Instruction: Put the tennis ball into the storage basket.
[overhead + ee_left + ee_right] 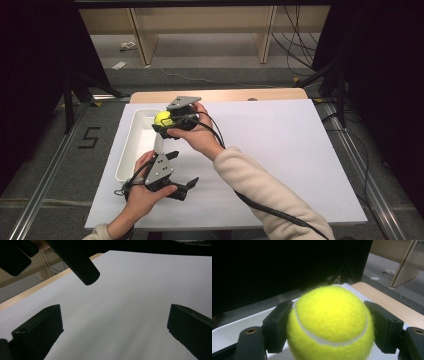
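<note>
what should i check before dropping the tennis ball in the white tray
1. Grip: right gripper has its jaws pressed on both sides of the tennis ball: ok.
2. Position: in the high view the tennis ball sits over the white tray's right rim, not its middle: not ok.
3. Tray interior: looks bare where it shows: ok.
4. Left gripper: open, holding nothing, beside the tray's near end, out of the drop path: ok.
5. Height of the ball above the tray floor: cannot tell.
</note>
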The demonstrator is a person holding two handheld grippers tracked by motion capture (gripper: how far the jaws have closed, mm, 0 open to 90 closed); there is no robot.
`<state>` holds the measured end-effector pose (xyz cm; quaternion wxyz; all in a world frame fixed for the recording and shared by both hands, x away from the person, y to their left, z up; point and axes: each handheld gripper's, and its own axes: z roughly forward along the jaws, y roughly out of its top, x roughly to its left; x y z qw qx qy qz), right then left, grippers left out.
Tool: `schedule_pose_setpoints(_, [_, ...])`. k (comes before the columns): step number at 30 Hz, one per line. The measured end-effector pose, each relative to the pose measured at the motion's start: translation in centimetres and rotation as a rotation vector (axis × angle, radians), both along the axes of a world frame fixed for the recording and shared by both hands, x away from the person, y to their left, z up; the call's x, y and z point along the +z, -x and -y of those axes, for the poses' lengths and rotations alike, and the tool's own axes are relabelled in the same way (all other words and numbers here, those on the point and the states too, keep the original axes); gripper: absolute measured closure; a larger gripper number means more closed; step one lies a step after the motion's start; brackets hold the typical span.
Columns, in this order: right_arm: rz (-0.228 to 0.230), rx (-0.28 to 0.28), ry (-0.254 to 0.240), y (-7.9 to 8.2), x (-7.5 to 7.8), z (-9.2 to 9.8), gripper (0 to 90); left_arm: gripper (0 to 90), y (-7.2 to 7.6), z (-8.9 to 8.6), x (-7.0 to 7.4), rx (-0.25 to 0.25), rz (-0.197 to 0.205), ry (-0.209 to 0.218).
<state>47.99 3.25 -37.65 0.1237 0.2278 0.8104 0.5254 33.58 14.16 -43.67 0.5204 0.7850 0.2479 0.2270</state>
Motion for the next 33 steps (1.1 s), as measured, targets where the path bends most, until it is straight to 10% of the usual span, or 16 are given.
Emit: schedule_pose_setpoints(33, [-0.015, 0.014, 0.012, -0.6, -0.1, -1.3, 26.8, 0.0, 0.0, 0.1, -0.1, -0.006, -0.005, -0.002])
